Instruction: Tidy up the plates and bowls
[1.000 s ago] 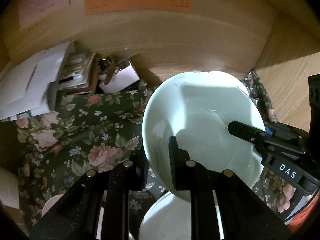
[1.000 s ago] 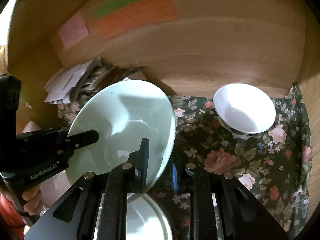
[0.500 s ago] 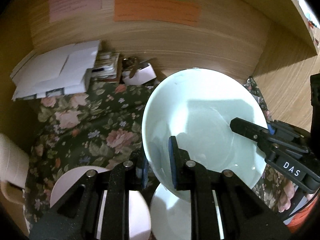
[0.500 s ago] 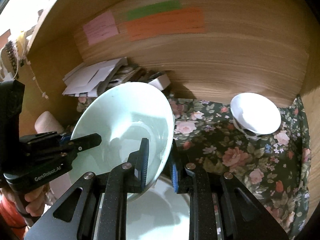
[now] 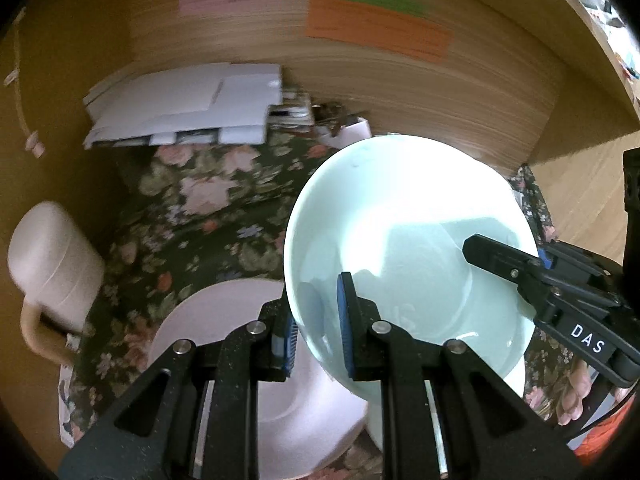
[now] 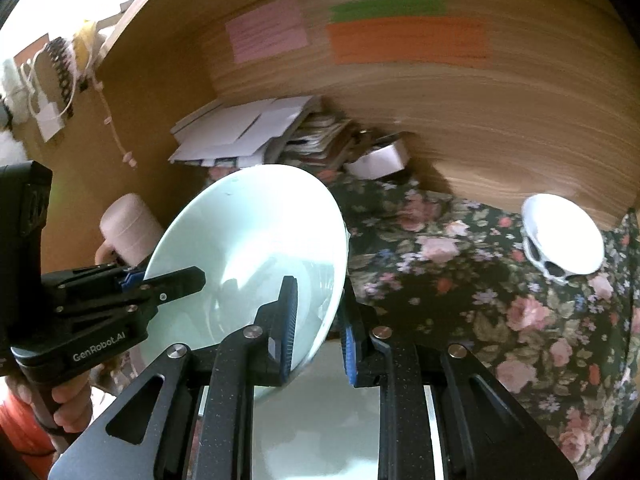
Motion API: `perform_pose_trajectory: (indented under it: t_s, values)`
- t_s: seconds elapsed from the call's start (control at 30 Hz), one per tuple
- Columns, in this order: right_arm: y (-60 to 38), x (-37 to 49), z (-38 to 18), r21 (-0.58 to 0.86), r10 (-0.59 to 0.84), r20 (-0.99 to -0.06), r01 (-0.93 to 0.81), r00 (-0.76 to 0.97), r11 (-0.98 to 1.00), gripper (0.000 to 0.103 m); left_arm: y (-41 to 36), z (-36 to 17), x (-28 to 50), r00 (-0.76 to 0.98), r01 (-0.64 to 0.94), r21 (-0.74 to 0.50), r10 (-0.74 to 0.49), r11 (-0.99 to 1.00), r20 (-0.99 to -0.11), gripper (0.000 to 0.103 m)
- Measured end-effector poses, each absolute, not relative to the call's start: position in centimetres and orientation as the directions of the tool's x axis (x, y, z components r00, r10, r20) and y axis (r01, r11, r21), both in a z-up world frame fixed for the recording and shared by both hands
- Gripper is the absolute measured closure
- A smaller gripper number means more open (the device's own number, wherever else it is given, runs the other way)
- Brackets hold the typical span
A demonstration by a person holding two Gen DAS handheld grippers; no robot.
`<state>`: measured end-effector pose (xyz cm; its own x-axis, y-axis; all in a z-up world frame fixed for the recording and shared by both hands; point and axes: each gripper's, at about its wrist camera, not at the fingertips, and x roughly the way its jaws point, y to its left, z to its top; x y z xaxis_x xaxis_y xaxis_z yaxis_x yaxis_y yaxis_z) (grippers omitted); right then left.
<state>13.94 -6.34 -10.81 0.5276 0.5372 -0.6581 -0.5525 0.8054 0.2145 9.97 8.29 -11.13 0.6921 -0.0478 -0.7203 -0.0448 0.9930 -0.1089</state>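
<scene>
Both sets of jaws are clamped on opposite rims of one pale green bowl (image 5: 404,240), left gripper (image 5: 316,320) low centre, right gripper (image 6: 316,320) likewise. Compared with a second ago, the bowl has travelled across the floral desk (image 6: 460,280); a pink plate (image 5: 224,320) now appears at lower left, probably the stacking spot.

We read "DAS" in white letters on the right claw (image 5: 500,258), and "GenRobot.AI" in white on the left claw (image 6: 176,280). The writing on the pink, green and orange notes (image 6: 408,40) is too blurred for us.
</scene>
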Motion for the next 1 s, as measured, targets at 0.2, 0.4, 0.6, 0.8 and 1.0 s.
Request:
perform_pose_trajectory:
  t_s: [0.2, 0.4, 0.6, 0.8, 1.0]
  values:
    - [-3.9, 12.9, -11.8, 0.222, 0.560, -0.670, -0.589, 0.487, 0.777, 0.085, 10.9, -11.7, 8.2, 0.679, -0.100, -0.112, -0.015, 0.989, -0.734, 0.085]
    - [-1.9, 12.4, -13.1, 0.236, 0.574, -0.690, -0.612, 0.441, 0.755, 0.085, 13.1, -12.7, 6.7, 0.665, -0.150, -0.116, 0.013, 0.982, -0.747, 0.085]
    - [-0.7, 12.3, -14.7, 0.251, 0.571, -0.717, -0.617, 0.399, 0.746, 0.085, 14.6, -14.0, 5.7, 0.649, -0.177, -0.117, 0.027, 0.977, -0.760, 0.085]
    - [0.4, 12.4, -16.2, 0.252, 0.559, -0.746, -0.623, 0.363, 0.741, 0.085, 15.3, -15.0, 5.3, 0.633, -0.192, -0.113, 0.035, 0.975, -0.774, 0.085]
    - [1.0, 12.5, -17.0, 0.248, 0.547, -0.767, -0.631, 0.335, 0.735, 0.084, 16.0, -15.7, 5.2, 0.626, -0.205, -0.134, 0.025, 0.970, -0.779, 0.085]
